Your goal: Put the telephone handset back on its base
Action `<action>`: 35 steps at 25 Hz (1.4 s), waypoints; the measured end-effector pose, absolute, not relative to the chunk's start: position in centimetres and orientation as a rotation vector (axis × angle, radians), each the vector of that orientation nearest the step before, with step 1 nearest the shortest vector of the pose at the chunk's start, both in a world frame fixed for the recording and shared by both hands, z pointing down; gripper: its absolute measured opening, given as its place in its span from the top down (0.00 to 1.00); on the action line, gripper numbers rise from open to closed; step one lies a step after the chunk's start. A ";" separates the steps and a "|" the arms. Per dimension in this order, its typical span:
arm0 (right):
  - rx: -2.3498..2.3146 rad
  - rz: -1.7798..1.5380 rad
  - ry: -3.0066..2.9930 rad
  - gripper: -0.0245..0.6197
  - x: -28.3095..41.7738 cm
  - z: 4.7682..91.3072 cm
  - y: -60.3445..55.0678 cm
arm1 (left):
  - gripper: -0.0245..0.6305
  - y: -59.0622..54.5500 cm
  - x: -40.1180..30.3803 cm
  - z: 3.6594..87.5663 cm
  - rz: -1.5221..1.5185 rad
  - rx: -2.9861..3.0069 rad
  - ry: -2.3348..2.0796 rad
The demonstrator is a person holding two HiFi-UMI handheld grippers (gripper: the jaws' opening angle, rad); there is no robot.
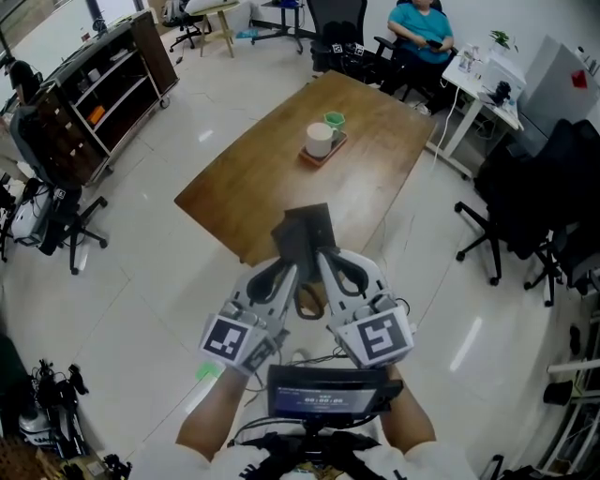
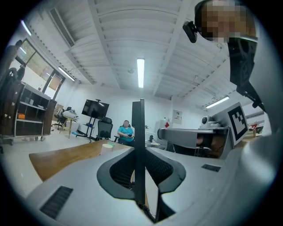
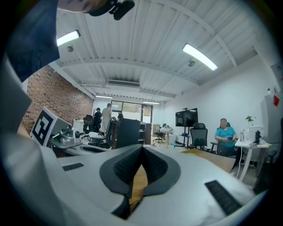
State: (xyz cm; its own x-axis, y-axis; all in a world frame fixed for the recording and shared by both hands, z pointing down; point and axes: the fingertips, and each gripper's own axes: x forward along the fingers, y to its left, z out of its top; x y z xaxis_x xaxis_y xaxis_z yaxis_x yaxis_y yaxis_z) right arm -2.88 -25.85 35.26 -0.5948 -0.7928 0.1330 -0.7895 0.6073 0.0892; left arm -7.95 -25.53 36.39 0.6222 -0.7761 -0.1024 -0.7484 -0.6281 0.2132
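White tiled floor point(image 1: 131, 281) is spreading through an open office, with a seated person point(image 1: 422, 28) sitting far beyond both grippers. A wooden desk point(image 1: 253, 178) is lying just ahead of the left gripper point(image 2: 138, 152) and the right gripper point(image 3: 141, 148), which are being held side by side. The left gripper is clamping a thin dark panel point(image 1: 305, 232) upright, edge-on between its pads. The right gripper's jaws are resting together with nothing between them, the panel standing just to their left. Farther ahead on the desk, a tray point(image 1: 307, 159) is carrying a white cup point(image 1: 319, 139) and a green cup point(image 1: 335, 119). No view is showing the telephone handset.
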 end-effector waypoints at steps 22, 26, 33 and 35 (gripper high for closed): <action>1.321 0.010 -2.653 0.96 -2.8 38.9 -28.1 | 0.87 -29.7 -8.9 42.9 -0.224 2.561 -1.143; 1.321 0.028 -2.637 0.96 -2.6 40.0 -28.6 | 0.87 -31.2 -8.6 45.1 -0.221 2.509 -1.088; 1.323 0.046 -2.624 0.96 -2.7 40.6 -28.7 | 0.87 -33.6 -9.0 49.7 -0.241 2.373 -0.948; 1.330 0.045 -2.614 0.96 -2.6 40.8 -28.8 | 0.87 -34.3 -9.0 51.0 -0.231 2.353 -0.914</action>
State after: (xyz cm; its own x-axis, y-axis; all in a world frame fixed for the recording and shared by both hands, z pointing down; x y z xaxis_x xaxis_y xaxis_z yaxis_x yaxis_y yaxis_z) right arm -2.55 -28.81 40.81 -0.5719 -0.7960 0.1981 -0.8024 0.5931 0.0667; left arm -9.04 -34.27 51.02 0.7479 -0.6618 0.0513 -0.5578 -0.5847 0.5890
